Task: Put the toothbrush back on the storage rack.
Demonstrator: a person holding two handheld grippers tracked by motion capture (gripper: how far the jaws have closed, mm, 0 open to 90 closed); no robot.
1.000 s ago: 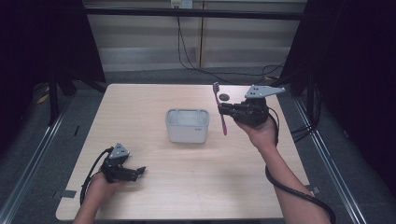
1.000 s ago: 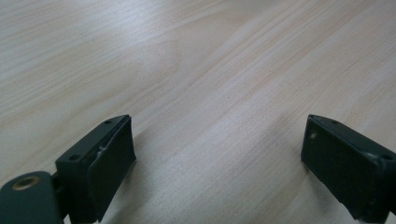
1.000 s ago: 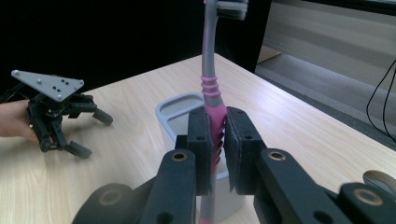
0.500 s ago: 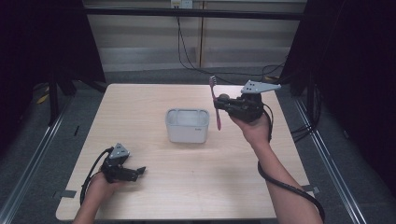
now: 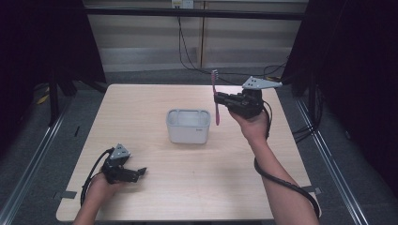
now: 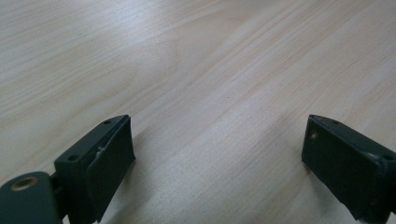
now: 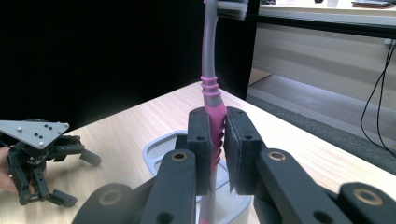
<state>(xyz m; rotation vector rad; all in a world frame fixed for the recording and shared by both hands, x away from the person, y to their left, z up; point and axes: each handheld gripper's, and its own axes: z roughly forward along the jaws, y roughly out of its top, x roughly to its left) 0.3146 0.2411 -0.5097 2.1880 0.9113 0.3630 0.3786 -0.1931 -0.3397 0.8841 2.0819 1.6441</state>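
Note:
A pink and grey toothbrush (image 5: 216,99) stands upright in the air, bristles up, just right of a light grey open-topped cup (image 5: 188,125) on the wooden table (image 5: 155,98). My right gripper (image 5: 217,101) is shut on the toothbrush's ribbed handle (image 7: 215,135), raised off the table. In the right gripper view the cup's rim (image 7: 154,150) lies just behind and below the jaws. My left gripper (image 5: 141,172) rests low at the table's front left, open with nothing between its pads (image 6: 109,161).
Black cables trail from both grippers across the table's near side. A dark frame and cables (image 5: 187,51) stand beyond the far edge. The table's edges drop to grey floor on both sides.
The right gripper has carried the toothbrush leftward toward the cup and stood it more upright. The left gripper has stayed put.

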